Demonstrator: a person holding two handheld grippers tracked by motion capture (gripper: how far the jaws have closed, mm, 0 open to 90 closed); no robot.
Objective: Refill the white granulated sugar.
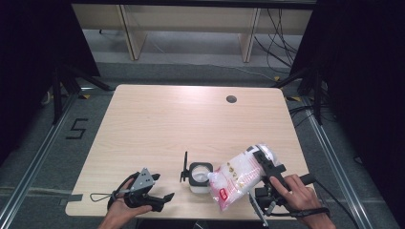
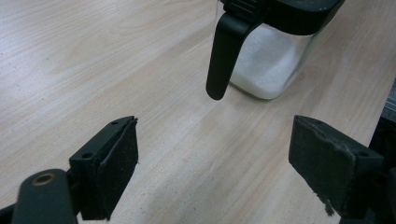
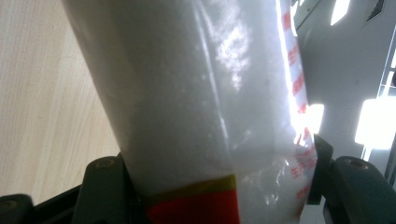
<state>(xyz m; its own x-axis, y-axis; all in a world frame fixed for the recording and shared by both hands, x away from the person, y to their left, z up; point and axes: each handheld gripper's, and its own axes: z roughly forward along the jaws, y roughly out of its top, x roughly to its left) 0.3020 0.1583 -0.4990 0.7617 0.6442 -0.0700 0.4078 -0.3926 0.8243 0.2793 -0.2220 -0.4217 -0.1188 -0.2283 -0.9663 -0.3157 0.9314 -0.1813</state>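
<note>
My right gripper (image 1: 264, 160) is shut on a clear plastic bag of white granules (image 1: 239, 176) with red print. The bag is tilted down to the left, its lower corner at the mouth of a small glass jar (image 1: 200, 177). The jar has a black rim, and its black lid flap (image 1: 185, 167) stands up open. In the right gripper view the bag (image 3: 196, 102) sits between both jaws of that gripper (image 3: 219, 186). My left gripper (image 1: 163, 201) rests on the table near the front edge, open and holding nothing. In the left gripper view its jaws (image 2: 215, 154) stand wide apart, facing the jar (image 2: 268, 60), which holds white granules.
The light wooden table (image 1: 167, 119) has a round cable hole (image 1: 231, 99) at its far right. A thin wire loop (image 1: 98, 196) lies at the front left edge by my left hand. Dark stands and cables flank the table on the floor.
</note>
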